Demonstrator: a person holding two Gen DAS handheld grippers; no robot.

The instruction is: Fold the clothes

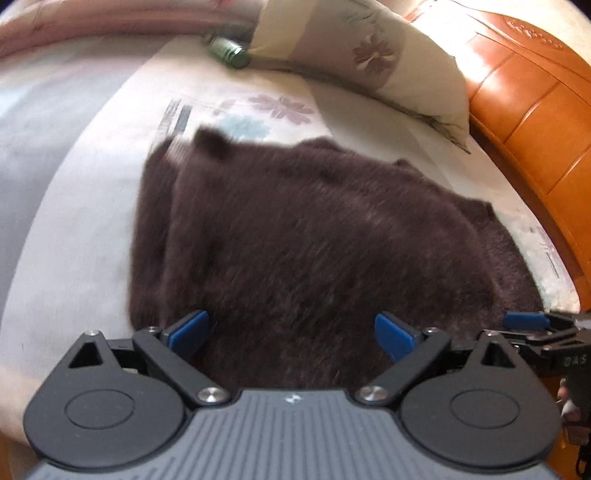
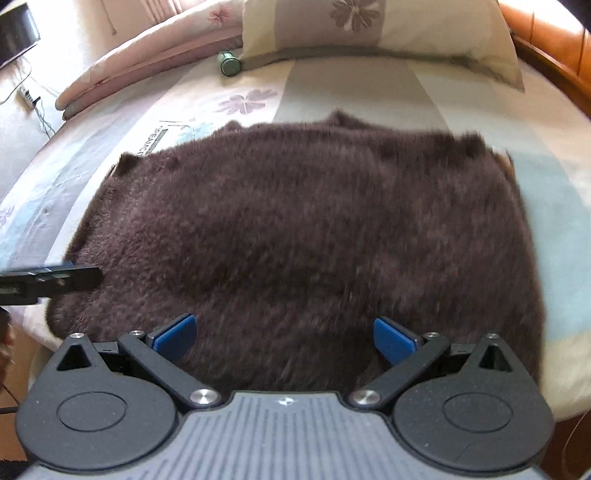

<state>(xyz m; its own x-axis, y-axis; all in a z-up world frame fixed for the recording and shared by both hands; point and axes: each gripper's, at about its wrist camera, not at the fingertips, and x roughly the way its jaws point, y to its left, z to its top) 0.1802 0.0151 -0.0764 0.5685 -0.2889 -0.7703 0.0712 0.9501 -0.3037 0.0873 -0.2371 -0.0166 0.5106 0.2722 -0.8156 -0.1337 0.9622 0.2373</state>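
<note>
A dark brown fuzzy garment (image 1: 303,236) lies spread in a folded slab on the bed, also filling the middle of the right wrist view (image 2: 295,229). My left gripper (image 1: 291,332) hovers open over its near edge, blue pads wide apart, nothing between them. My right gripper (image 2: 284,336) is open too, above the garment's near edge, and holds nothing. The right gripper's tip (image 1: 532,325) shows at the right edge of the left wrist view. The left gripper's tip (image 2: 62,277) pokes in from the left of the right wrist view.
The bed sheet (image 2: 369,85) is pale with flower prints. A floral pillow (image 2: 369,26) lies at the head, a small green jar (image 2: 229,64) beside it. A folded pink quilt (image 2: 155,55) sits far left. An orange wooden headboard (image 1: 535,110) bounds the right side.
</note>
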